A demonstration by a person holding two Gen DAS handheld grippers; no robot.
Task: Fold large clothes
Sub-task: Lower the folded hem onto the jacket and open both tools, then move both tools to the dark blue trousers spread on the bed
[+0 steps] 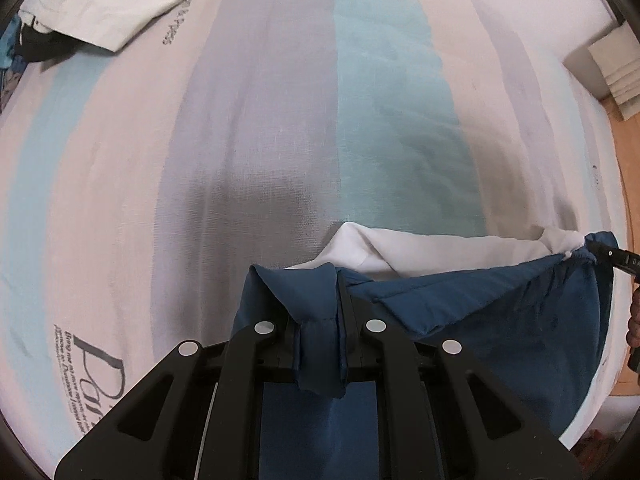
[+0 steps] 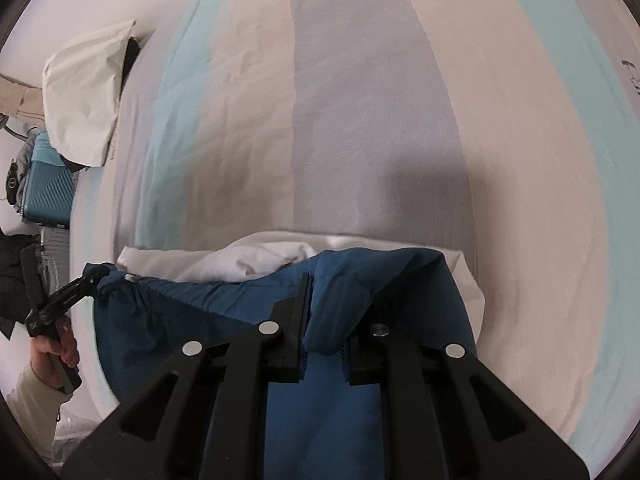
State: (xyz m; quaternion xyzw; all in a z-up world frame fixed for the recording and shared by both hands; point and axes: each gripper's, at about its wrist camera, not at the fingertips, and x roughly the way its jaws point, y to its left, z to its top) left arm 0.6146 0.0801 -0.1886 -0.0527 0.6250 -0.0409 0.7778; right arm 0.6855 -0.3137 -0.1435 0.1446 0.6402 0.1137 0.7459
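Left wrist view: left tongs [image 1: 320,320] clenched on a bunched edge of the blue garment [image 1: 500,320], stretched above the striped bed sheet [image 1: 260,120] towards the right tongs [image 1: 592,250]. Right wrist view: right tongs [image 2: 324,320] likewise clenched on the blue cloth, white lining [image 2: 256,260] showing (keep the edge taut, lower both ends level).

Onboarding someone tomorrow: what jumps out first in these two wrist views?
The blue garment with its white lining, stretched low in both views between the two grippers. The left gripper and the right gripper are each shut on a bunched edge of it. Behind lies a bedsheet striped pink, grey and teal.
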